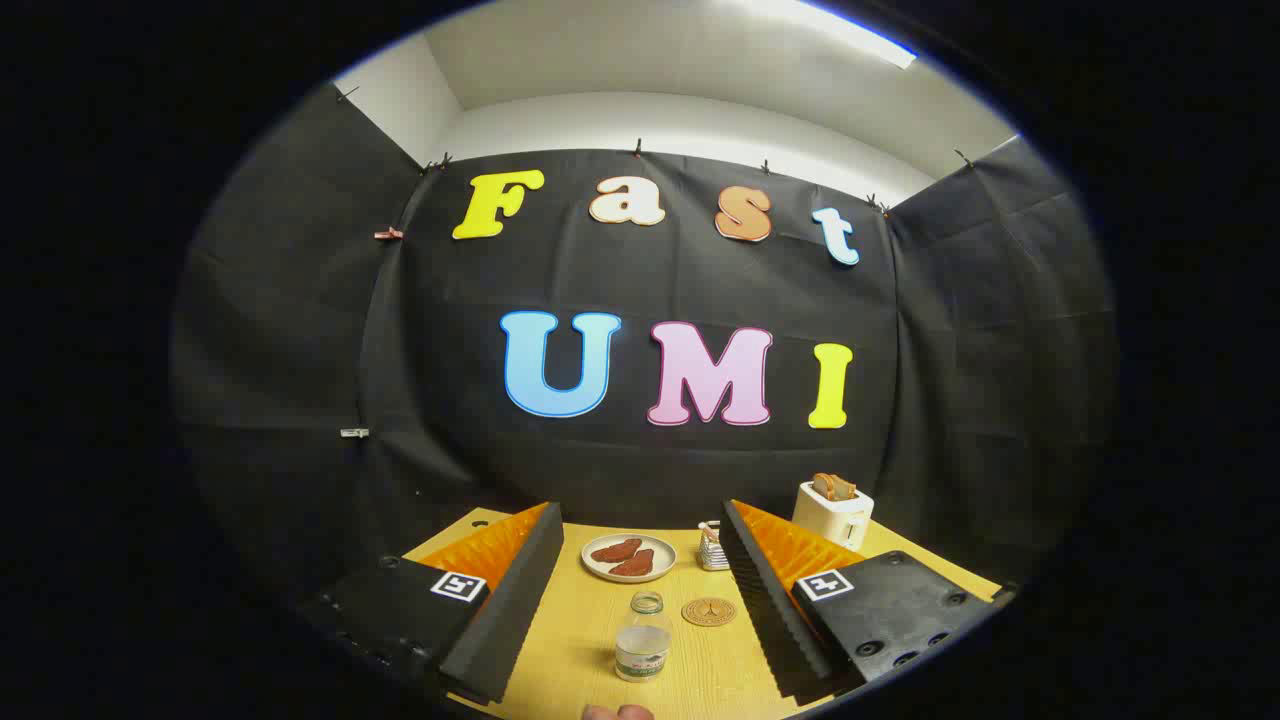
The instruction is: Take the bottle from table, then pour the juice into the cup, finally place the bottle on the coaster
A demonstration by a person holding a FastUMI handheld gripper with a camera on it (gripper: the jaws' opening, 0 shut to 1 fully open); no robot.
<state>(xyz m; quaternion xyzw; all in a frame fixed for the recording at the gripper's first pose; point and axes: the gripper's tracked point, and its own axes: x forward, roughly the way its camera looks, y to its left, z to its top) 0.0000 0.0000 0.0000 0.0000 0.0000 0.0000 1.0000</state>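
Gripper (640, 600) fingers spread wide, grasping nothing. Bottle (643, 640) upright on table (580, 640), uncapped, between fingers, untouched by either. Coaster (709, 611) bare, just beside bottle. Cup (712, 547) beyond coaster, near plate (629, 557). Judgement: take, pour, place all pending.

From where I sit, the tool (640, 610) has its fingers spread wide apart over the worktop (570, 640), touching nothing. The bottle (643, 638) stands upright on the worktop between them. Just beside it, to the right and a little behind, lies the coaster (709, 611). Farther back sits a plate (629, 557) with two pieces of food on it; a small cup (712, 547) stands right of the plate. A toaster (833, 512) with bread in it stands at the far right, near the booth wall.
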